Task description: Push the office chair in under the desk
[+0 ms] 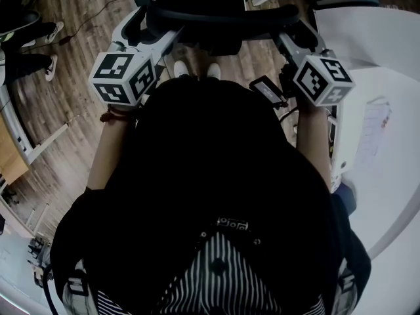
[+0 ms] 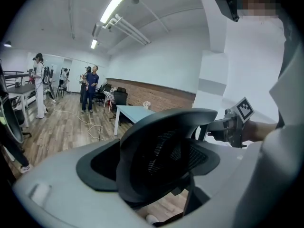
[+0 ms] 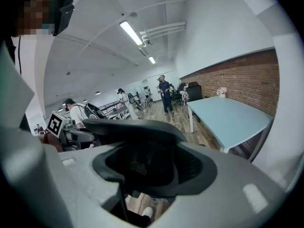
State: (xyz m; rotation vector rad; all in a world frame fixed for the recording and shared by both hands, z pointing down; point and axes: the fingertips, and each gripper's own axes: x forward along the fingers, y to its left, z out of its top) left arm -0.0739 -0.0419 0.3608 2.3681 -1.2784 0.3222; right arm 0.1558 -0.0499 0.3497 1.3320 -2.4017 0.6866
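The black office chair (image 1: 197, 8) stands right in front of me, its mesh back top (image 2: 166, 146) filling the middle of both gripper views (image 3: 142, 160). My left gripper (image 1: 149, 28) reaches to the left end of the back's top edge. Its grey jaws stand wide apart, and I see no pad pressing on the chair. My right gripper (image 1: 296, 35) is at the right end of the same edge, jaws also spread with the chair between them. Each gripper's marker cube shows in the other's view: the right cube (image 2: 242, 110) and the left cube (image 3: 57, 123).
A white curved desk (image 1: 384, 110) runs along my right side. A light blue table (image 3: 230, 113) stands by the brick wall beyond the chair. Several people (image 2: 90, 87) stand further back on the wooden floor, where a cable (image 2: 92, 125) lies. A bystander's legs (image 1: 33, 38) are at my far left.
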